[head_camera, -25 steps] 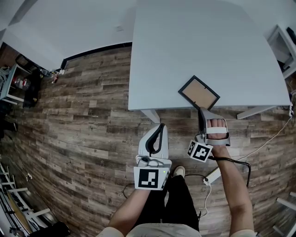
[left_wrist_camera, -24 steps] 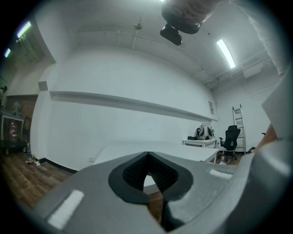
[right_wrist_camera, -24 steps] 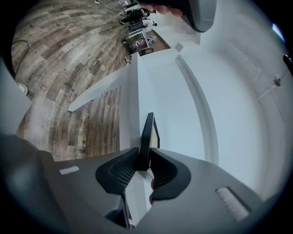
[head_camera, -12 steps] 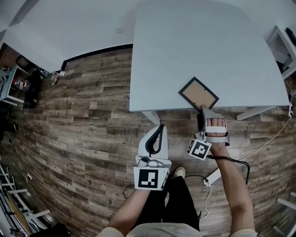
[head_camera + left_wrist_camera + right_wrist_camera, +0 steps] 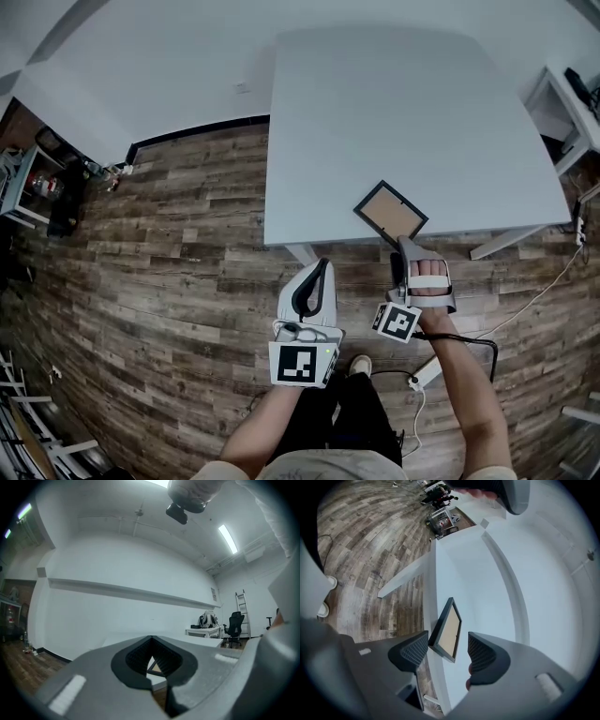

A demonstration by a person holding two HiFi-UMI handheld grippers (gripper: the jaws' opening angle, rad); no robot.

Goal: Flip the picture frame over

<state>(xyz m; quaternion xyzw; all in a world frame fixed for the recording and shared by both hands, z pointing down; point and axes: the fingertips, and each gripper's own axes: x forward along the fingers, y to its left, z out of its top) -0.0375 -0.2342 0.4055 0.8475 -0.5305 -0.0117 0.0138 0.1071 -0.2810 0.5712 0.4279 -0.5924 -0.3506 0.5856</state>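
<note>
The picture frame [image 5: 391,210] has a black rim and lies flat with its brown backing up. It sits cornerwise near the front edge of the white table [image 5: 375,112]. My right gripper [image 5: 399,244] points at its near corner. In the right gripper view that corner of the frame [image 5: 446,630] lies between the open jaws of my right gripper [image 5: 446,651], and neither pad touches it. The jaws have just opened wide and come in slightly since. My left gripper [image 5: 323,264] hangs shut and empty over the floor in front of the table. A bit of the frame [image 5: 152,666] shows through the hollow of its jaws.
A wood-plank floor [image 5: 169,244] surrounds the table. A table leg [image 5: 300,253] stands just ahead of my left gripper. A power strip [image 5: 427,370] and its cable lie on the floor at the right. A second white table [image 5: 562,103] stands at far right, shelving [image 5: 37,178] at far left.
The frame keeps its place on the table. Both grippers have risen a little, and the head view has shifted. The right gripper stays at the frame's near corner.
</note>
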